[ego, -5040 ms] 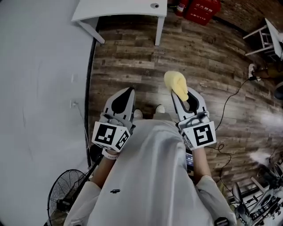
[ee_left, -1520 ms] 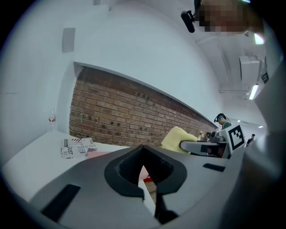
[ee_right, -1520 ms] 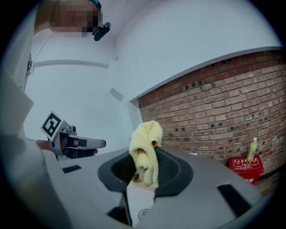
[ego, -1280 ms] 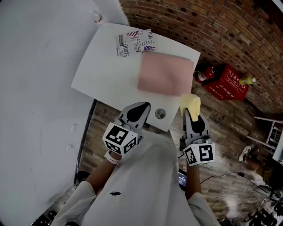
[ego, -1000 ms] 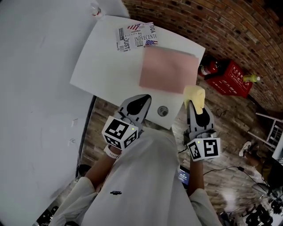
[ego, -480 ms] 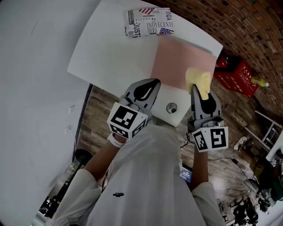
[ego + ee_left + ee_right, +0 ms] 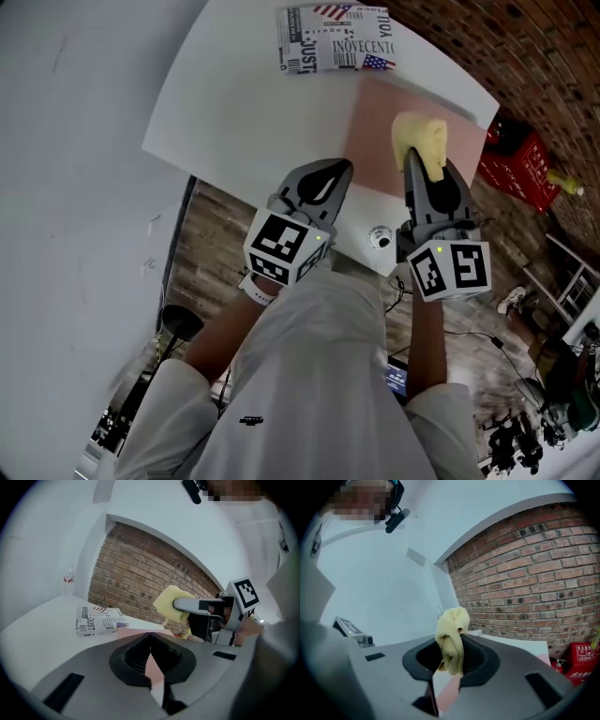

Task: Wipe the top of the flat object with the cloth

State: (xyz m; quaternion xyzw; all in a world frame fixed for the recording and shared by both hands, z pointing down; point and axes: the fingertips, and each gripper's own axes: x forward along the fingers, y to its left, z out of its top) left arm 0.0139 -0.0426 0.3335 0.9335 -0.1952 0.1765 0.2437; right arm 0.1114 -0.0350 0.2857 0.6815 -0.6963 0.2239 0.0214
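Observation:
A flat pink board [image 7: 380, 127] lies on the white table [image 7: 244, 103], its near part under my right gripper. My right gripper [image 7: 424, 159] is shut on a bunched yellow cloth [image 7: 421, 142], which hangs over the board's near half. The cloth [image 7: 451, 637] fills the right gripper view between the jaws. My left gripper [image 7: 336, 169] is shut and empty, hovering over the table's near edge left of the board. In the left gripper view the pink board [image 7: 154, 667] shows past the closed jaws, with the cloth [image 7: 169, 605] up at the right.
A printed box [image 7: 336, 37] lies on the table beyond the board, also as a printed box [image 7: 98, 619]. A round cable hole [image 7: 380, 238] sits in the table's near corner. A brick wall [image 7: 520, 573] and a red case [image 7: 520, 159] stand to the right.
Both grippers moved forward over the table; the cloth went from the table's near right edge to above the pink board. Five seconds ago I stood over bare wooden floor.

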